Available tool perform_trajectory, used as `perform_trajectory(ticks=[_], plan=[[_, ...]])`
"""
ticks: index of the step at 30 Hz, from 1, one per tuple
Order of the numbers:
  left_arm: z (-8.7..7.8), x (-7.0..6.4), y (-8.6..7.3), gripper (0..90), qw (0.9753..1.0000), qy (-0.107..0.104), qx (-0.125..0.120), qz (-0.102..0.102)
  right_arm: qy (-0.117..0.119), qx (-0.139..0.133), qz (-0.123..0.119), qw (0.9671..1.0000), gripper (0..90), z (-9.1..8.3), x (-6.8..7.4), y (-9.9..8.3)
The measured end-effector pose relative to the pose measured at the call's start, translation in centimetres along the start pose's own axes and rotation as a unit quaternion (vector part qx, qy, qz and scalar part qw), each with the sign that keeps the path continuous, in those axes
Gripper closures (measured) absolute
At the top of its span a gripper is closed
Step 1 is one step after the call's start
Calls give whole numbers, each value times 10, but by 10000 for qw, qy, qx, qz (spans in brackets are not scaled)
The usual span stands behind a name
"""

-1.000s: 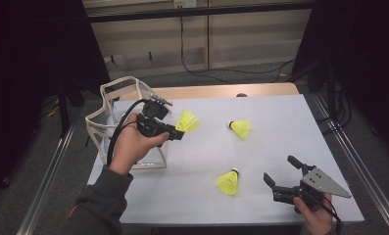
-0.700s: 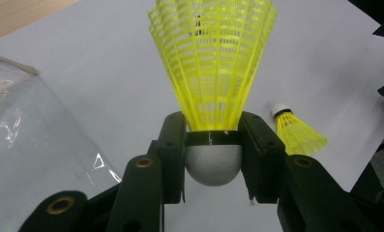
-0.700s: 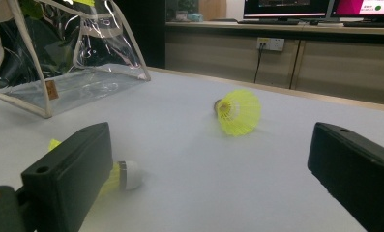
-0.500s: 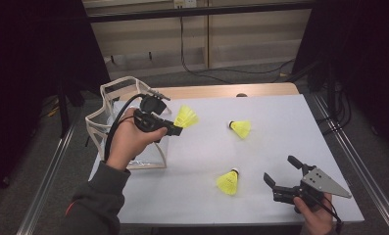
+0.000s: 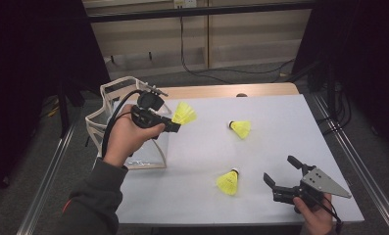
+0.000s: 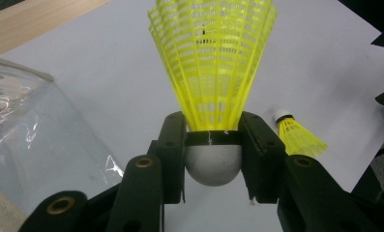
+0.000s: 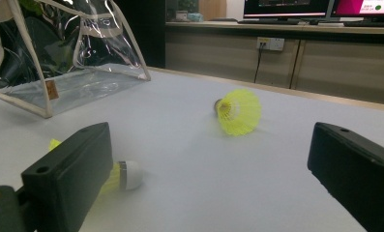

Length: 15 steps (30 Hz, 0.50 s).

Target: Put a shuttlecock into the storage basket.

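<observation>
Left gripper (image 5: 175, 125) clamps yellow shuttlecock (image 5: 184, 113) by its cork, raised at 3 o'clock of clear bag (image 5: 109, 105). Right gripper (image 5: 280, 176) gapes empty, low over worktop (image 5: 280, 127).

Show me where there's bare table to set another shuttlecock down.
Free: the far right of the table, beyond the far shuttlecock; also the middle, between it and the near shuttlecock. Crowded: the left edge, with the clear bag and left gripper; near right, the right gripper.
</observation>
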<state>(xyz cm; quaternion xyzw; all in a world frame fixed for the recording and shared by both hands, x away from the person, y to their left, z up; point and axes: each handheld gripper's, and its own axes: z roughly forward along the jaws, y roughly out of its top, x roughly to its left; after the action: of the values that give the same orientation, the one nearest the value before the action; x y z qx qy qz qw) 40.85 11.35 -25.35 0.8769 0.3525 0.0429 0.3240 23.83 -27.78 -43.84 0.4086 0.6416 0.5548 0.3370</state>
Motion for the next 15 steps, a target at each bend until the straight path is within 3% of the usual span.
perform_trajectory(ticks=[15], plan=[[-9, 6, 6, 646, 10000, 44, -50, -60, 5, 7, 12, 10000, 20, 0, 0, 0]])
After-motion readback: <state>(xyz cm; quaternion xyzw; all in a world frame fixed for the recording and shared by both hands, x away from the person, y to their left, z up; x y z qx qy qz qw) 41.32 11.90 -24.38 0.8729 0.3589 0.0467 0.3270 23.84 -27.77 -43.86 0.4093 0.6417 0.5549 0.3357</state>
